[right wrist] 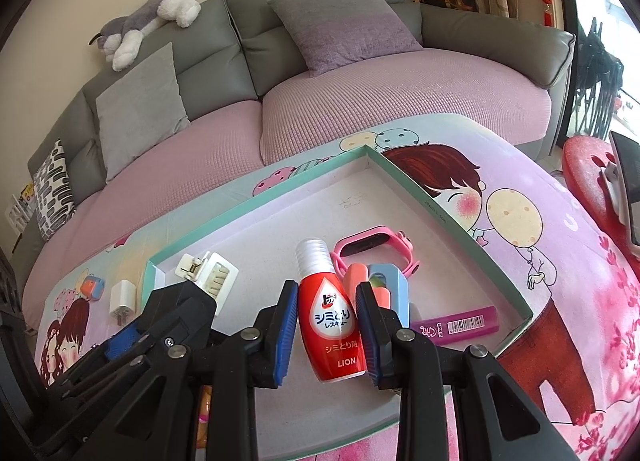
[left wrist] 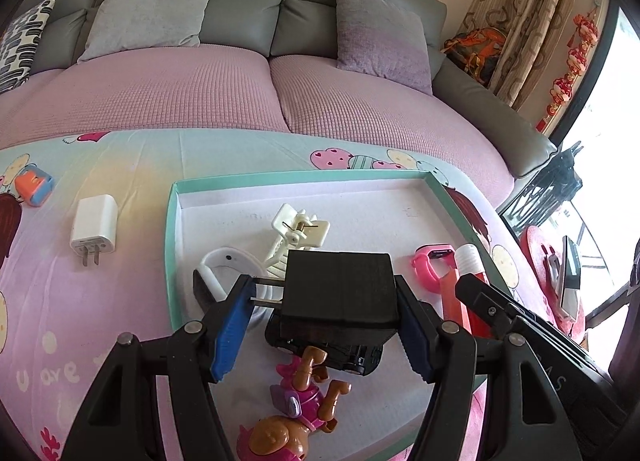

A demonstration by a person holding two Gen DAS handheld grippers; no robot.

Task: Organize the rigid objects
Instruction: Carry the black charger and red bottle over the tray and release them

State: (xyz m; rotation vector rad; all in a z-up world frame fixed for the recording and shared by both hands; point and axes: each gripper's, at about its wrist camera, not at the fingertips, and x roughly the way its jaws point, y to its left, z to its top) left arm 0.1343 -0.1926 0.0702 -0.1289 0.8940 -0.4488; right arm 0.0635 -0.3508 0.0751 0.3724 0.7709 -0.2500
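Observation:
My left gripper [left wrist: 320, 325] is shut on a black plug adapter [left wrist: 340, 293] and holds it over the teal-rimmed box [left wrist: 172, 229]. Below it in the box lie a black toy car [left wrist: 352, 357], a pink toy dog [left wrist: 296, 409], a white hair clip [left wrist: 296, 233] and a white band [left wrist: 224, 261]. My right gripper [right wrist: 326, 331] is shut on a red stain-remover bottle [right wrist: 330, 317] with a clear cap, above the box [right wrist: 496, 273]. A pink watch [right wrist: 372, 245], a blue and orange item [right wrist: 384, 285] and a purple tube [right wrist: 460, 325] lie in the box.
A white charger [left wrist: 96, 233] and a small orange and blue toy [left wrist: 34, 185] lie on the cartoon cloth left of the box. A sofa with cushions [left wrist: 152, 5] stands behind. A red stool [right wrist: 588, 181] is at the right.

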